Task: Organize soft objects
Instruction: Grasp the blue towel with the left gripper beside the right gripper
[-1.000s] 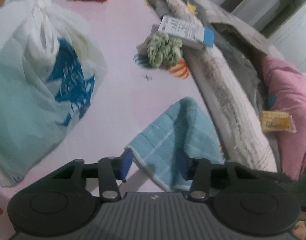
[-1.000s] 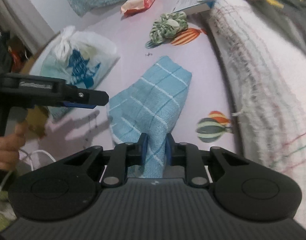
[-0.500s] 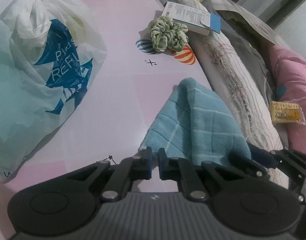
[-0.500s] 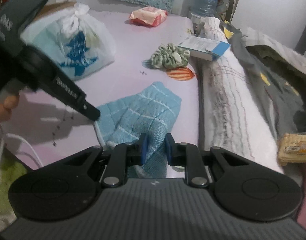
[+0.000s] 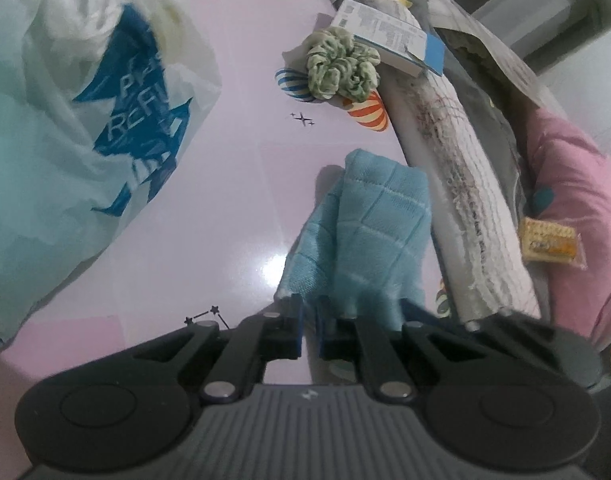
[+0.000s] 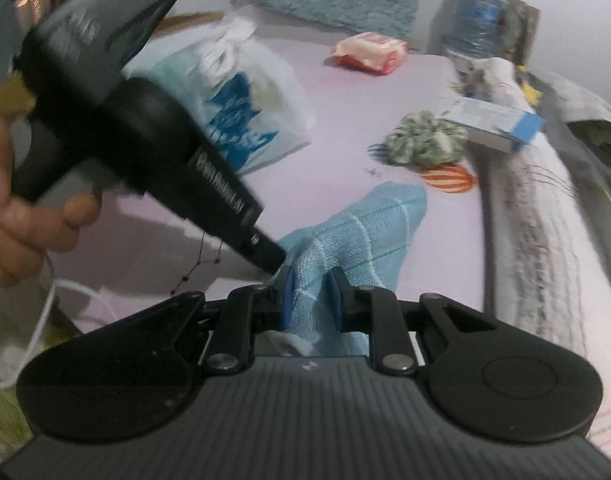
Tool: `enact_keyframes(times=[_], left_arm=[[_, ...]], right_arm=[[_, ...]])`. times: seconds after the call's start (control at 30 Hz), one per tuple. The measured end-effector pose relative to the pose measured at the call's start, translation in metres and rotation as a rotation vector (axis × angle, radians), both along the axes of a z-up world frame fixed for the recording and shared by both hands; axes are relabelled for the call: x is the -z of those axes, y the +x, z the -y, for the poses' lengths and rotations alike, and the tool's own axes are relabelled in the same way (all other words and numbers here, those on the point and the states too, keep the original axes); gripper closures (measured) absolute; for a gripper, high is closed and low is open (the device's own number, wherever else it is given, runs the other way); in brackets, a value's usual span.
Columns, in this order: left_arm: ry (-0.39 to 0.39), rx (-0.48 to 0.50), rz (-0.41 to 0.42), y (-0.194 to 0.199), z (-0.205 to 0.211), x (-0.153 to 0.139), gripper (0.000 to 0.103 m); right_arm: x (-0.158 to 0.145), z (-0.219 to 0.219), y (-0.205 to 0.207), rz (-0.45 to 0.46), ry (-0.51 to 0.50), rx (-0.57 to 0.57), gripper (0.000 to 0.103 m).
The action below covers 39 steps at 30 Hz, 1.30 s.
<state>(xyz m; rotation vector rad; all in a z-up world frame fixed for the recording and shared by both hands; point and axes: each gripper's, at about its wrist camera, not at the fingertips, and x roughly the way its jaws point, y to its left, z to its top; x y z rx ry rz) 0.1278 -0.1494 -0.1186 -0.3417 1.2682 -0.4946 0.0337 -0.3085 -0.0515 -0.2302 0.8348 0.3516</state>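
Observation:
A light blue checked towel [image 5: 369, 232] lies on the pink sheet [image 5: 233, 200], its near end lifted. My left gripper [image 5: 308, 330] is shut on the towel's near left corner. My right gripper [image 6: 310, 300] is shut on the towel [image 6: 357, 240] just beside it; its dark body shows in the left wrist view [image 5: 505, 336]. The left gripper's body [image 6: 153, 132] reaches in from the left, its tip touching the towel. A green scrunchie [image 5: 341, 66] lies farther back and also shows in the right wrist view [image 6: 425, 142].
A tied white plastic bag [image 5: 77, 128] with blue print fills the left. A rolled white blanket [image 5: 465, 184] runs along the right with a blue-and-white box [image 5: 389, 36] on it. A pink pillow [image 5: 577, 216] and yellow packet [image 5: 549, 240] lie right. A red packet [image 6: 369, 52] lies far back.
My left gripper moved in and shut on the towel's near corner. Both grippers have lifted the near end, so the towel now hangs narrower and folded lengthwise.

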Motion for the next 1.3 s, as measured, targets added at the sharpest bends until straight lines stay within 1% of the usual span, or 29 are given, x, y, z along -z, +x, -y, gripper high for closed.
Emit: enact_keyframes(times=[0.03,0.07,0.1,0.17,0.23,0.3,0.37,0.5,0.53,0.57,0.6,0.63,0.7,0.77,0.8,0.83,0.9,0.97,1.03,1.1,1.17,1.2,1.27,1.3], left_arm=[[-0.012,-0.012,-0.006,0.0,-0.003,-0.001,0.089],[-0.019,-0.02,0.003,-0.001,-0.005,-0.003,0.082],[-0.021,-0.027,0.026,-0.002,-0.007,-0.008,0.078],[-0.04,-0.033,0.066,-0.007,-0.01,-0.018,0.054],[-0.09,-0.033,0.106,-0.011,-0.012,-0.027,0.045],[-0.118,-0.018,0.135,-0.013,-0.012,-0.034,0.041],[-0.127,0.011,0.138,-0.012,-0.007,-0.035,0.038],[-0.087,0.045,0.08,-0.004,0.011,-0.022,0.04],[-0.071,0.048,0.068,-0.003,0.014,-0.017,0.042],[-0.044,0.046,0.05,-0.001,0.017,-0.012,0.048],[-0.027,0.041,0.038,0.0,0.017,-0.007,0.051],[-0.029,0.037,0.051,-0.001,0.016,-0.007,0.052],[-0.025,0.033,0.042,0.001,0.015,-0.006,0.056],[-0.026,0.026,0.033,0.003,0.013,-0.005,0.064],[-0.029,0.021,0.028,0.004,0.013,-0.004,0.066],[-0.035,0.02,0.022,0.004,0.011,-0.004,0.071],[-0.041,0.017,0.014,0.004,0.01,-0.002,0.074],[-0.036,0.013,0.013,0.003,0.01,-0.002,0.076],[-0.032,0.013,0.014,0.002,0.01,-0.002,0.077],[-0.029,0.013,0.011,0.003,0.011,-0.003,0.077],[-0.027,0.018,0.008,0.003,0.011,-0.004,0.075],[-0.035,0.018,0.005,0.003,0.011,-0.004,0.074],[-0.055,0.018,0.01,0.004,0.01,-0.006,0.063],[-0.064,0.021,0.017,0.004,0.011,-0.008,0.058]], right_arm=[[0.003,-0.003,0.001,-0.008,-0.015,-0.014,0.084],[0.006,-0.005,0.001,-0.017,-0.025,-0.023,0.084],[0.009,-0.007,0.003,-0.023,-0.036,-0.028,0.084],[0.01,-0.009,0.003,-0.023,-0.032,-0.029,0.083],[0.01,-0.011,0.003,-0.022,-0.03,-0.027,0.081],[0.011,-0.014,0.001,-0.014,-0.038,-0.03,0.079],[0.012,-0.018,-0.002,-0.002,-0.044,-0.039,0.075],[0.015,-0.022,-0.01,0.027,-0.027,-0.066,0.069],[0.015,-0.022,-0.013,0.032,-0.016,-0.072,0.068],[0.014,-0.02,-0.015,0.037,-0.004,-0.076,0.065],[0.013,-0.018,-0.018,0.041,0.01,-0.08,0.062],[0.012,-0.016,-0.022,0.046,0.023,-0.081,0.06],[0.006,-0.008,-0.028,0.057,0.044,-0.071,0.059],[-0.001,0.005,-0.034,0.062,0.086,-0.042,0.057],[-0.005,0.014,-0.036,0.065,0.116,-0.016,0.056],[-0.009,0.022,-0.038,0.069,0.148,0.011,0.054],[-0.013,0.041,-0.036,0.066,0.229,0.071,0.047],[-0.01,0.053,-0.03,0.048,0.289,0.139,0.038],[0.0,0.062,-0.021,0.021,0.324,0.212,0.033],[0.014,0.065,-0.01,-0.025,0.348,0.253,0.033],[0.025,0.059,-0.005,-0.055,0.354,0.264,0.035],[0.026,0.053,-0.007,-0.039,0.348,0.255,0.036],[0.026,0.044,-0.009,-0.04,0.324,0.23,0.046],[0.027,0.04,-0.01,-0.042,0.317,0.219,0.047]])
